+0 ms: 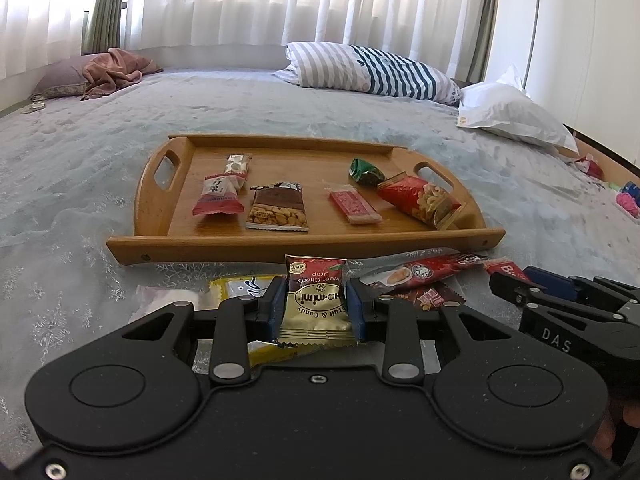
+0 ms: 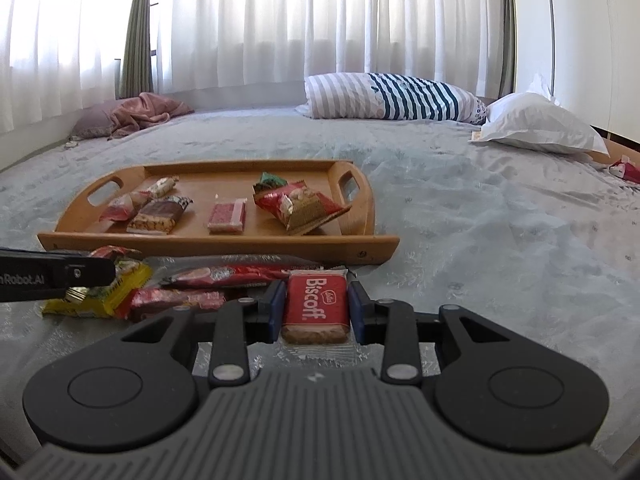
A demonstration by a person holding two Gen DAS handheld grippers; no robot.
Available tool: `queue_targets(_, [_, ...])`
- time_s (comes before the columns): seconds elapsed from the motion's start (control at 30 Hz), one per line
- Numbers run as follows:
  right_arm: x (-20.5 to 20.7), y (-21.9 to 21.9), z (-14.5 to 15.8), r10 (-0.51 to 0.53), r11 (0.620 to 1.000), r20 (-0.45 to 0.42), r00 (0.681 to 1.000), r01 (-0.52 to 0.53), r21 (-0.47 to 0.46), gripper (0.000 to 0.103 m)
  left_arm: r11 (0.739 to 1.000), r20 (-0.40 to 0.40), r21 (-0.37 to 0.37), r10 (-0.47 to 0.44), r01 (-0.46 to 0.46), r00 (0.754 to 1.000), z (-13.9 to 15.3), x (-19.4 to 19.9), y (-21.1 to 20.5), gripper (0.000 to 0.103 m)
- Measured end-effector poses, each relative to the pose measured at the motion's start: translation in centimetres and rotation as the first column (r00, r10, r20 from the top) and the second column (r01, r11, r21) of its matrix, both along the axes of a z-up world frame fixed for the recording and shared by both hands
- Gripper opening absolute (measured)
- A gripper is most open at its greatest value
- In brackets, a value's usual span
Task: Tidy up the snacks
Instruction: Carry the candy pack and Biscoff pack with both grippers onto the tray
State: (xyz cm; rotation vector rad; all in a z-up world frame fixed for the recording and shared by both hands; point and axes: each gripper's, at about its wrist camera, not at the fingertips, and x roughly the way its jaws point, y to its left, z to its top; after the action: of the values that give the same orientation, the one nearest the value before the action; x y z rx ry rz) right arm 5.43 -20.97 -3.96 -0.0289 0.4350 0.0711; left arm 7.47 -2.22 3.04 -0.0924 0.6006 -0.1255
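Observation:
A wooden tray [image 1: 224, 245] lies on the bed and holds several snack packets; it also shows in the right wrist view [image 2: 224, 245]. My left gripper [image 1: 315, 300] is shut on a red and gold candy packet [image 1: 314, 304], just in front of the tray's near edge. My right gripper [image 2: 316, 304] is shut on a red Biscoff biscuit packet [image 2: 316, 306], near the tray's front right corner. Loose packets lie on the bed between the grippers and the tray: a long red stick packet [image 2: 232, 274], a yellow packet [image 2: 108, 292] and a small red packet [image 2: 176, 300].
A striped pillow [image 1: 368, 70] and a white pillow [image 1: 508, 112] lie at the far right of the bed. A pink blanket [image 1: 116, 70] is at the far left. Small colourful items [image 1: 628, 200] sit at the right edge. Curtains hang behind the bed.

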Motion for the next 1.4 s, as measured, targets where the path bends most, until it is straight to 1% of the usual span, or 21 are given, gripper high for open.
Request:
queue_targets(0.13, [0.0, 0.3, 0.7, 0.012, 1.000, 0.022, 1.000, -0.012, 0.005, 0.038, 1.000, 0.010, 0.002, 0.003, -0.003, 1.000, 0.5, 0.2, 0.1, 0.031])
queue_targets(0.33, [1.2, 0.7, 1.8, 0.036, 0.999, 0.042, 0.998, -0.037, 0.021, 0.038, 1.000, 0.038, -0.011, 0.018, -0.018, 0.999, 1.9, 1.2, 0.8, 0.031])
queue_targets(0.47, [2.4, 1.2, 2.5, 0.061, 0.997, 0.049, 0.997, -0.063, 0.043, 0.038, 1.000, 0.050, -0.024, 0.020, -0.019, 0.999, 2.8, 2.6, 1.4, 0.031])
queue_targets(0.63, [4.9, 1.7, 3.2, 0.095, 0.990, 0.045, 0.994, -0.099, 0.097, 0.038, 0.999, 0.076, -0.038, 0.018, -0.015, 0.997, 3.6, 4.6, 2.1, 0.031])
queue_targets(0.73, [6.3, 2.2, 3.5, 0.110, 0.988, 0.039, 0.993, -0.114, 0.108, 0.038, 0.998, 0.075, -0.061, 0.025, -0.021, 0.997, 3.9, 6.2, 2.6, 0.031])
queue_targets(0.87, [8.8, 3.0, 4.0, 0.134, 0.982, 0.033, 0.990, -0.137, 0.128, 0.038, 0.995, 0.067, -0.096, 0.031, -0.025, 0.997, 4.3, 8.6, 3.4, 0.031])
queue_targets(0.93, [10.8, 3.1, 4.5, 0.159, 0.974, 0.014, 0.987, -0.160, 0.159, 0.038, 0.994, 0.064, -0.103, 0.035, -0.028, 0.997, 4.4, 10.1, 3.7, 0.031])
queue_targets(1.03, [13.7, 3.1, 4.9, 0.168, 0.965, -0.021, 0.985, -0.160, 0.206, 0.038, 0.992, 0.050, -0.124, 0.040, -0.034, 0.998, 4.4, 12.4, 4.1, 0.031])
queue_targets(1.17, [17.5, 3.6, 4.4, 0.175, 0.958, -0.067, 0.982, -0.154, 0.242, 0.038, 0.990, 0.043, -0.134, 0.056, -0.050, 0.998, 4.0, 15.3, 4.3, 0.031])
queue_targets(1.3, [20.6, 3.5, 3.7, 0.192, 0.940, -0.109, 0.975, -0.151, 0.305, 0.038, 0.986, 0.009, -0.154, 0.070, -0.067, 0.998, 3.1, 18.3, 4.5, 0.031])
queue_targets(1.4, [22.3, 3.9, 3.1, 0.193, 0.940, -0.129, 0.973, -0.145, 0.308, 0.038, 0.983, -0.022, -0.157, 0.091, -0.093, 0.996, 1.9, 19.9, 4.5, 0.031])
